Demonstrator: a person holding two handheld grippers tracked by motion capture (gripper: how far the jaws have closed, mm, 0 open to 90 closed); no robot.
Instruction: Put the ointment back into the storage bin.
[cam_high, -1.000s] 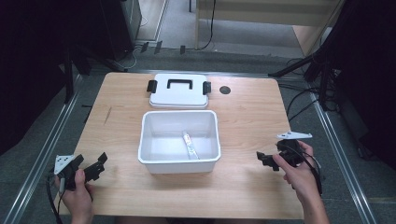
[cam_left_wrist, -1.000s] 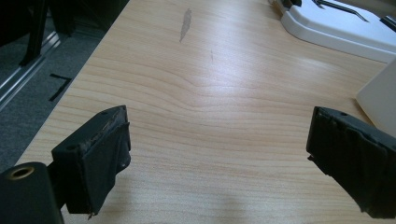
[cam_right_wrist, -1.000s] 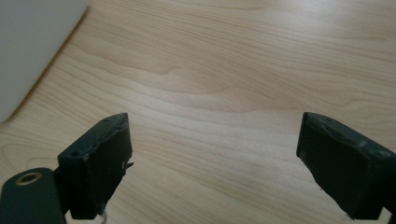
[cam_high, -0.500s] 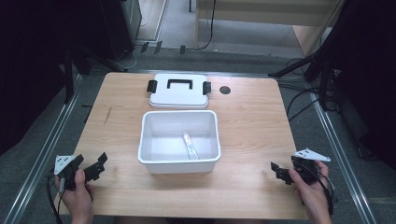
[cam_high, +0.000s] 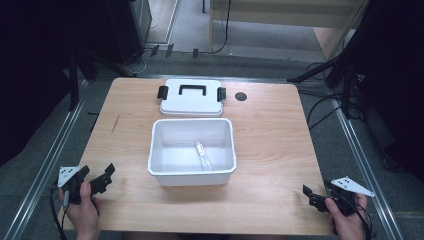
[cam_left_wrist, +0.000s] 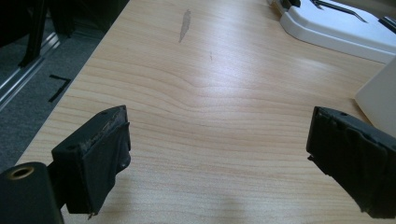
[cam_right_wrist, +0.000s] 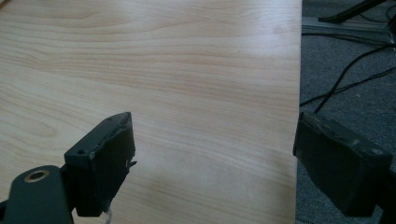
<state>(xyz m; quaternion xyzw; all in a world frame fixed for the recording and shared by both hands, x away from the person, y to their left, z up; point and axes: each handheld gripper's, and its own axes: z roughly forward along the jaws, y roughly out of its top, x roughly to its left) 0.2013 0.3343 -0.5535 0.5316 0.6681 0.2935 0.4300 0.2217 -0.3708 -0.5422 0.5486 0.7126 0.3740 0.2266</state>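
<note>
**A:** How are the two hands placed?

**B:** Both sit at the near edge of the wooden table (cam_high: 280, 140), one at each corner. The left gripper (cam_high: 102, 176) is held at the near left corner, the fist wrapped round its handle, its jaws pointing forward and a little inward across the tabletop. The right gripper (cam_high: 311, 194) is at the near right corner, low over the table's edge, with its jaws pointing inward to the left.

**A:** Are the jaws holding anything?

**B:** No. In the left gripper view the two black jaws stand wide apart with only bare wood between them. In the right gripper view the jaws are likewise spread wide with nothing between them; one hangs over the wood, the other past the table's right edge, above the grey floor (cam_right_wrist: 355, 60) and its cables.

**A:** Where is the box, reckoned from the fingers?

**B:** The white bin (cam_high: 191, 175) lies ahead of and between both grippers, well apart from each. Its corner shows just beyond the right-hand jaw in the left gripper view. A small tube (cam_high: 203, 155) lies on its floor.

**A:** And the lid?

**B:** The white lid (cam_high: 191, 97), with its black handle and clips, rests flat just beyond the bin, farther still from both sets of fingers.
</note>
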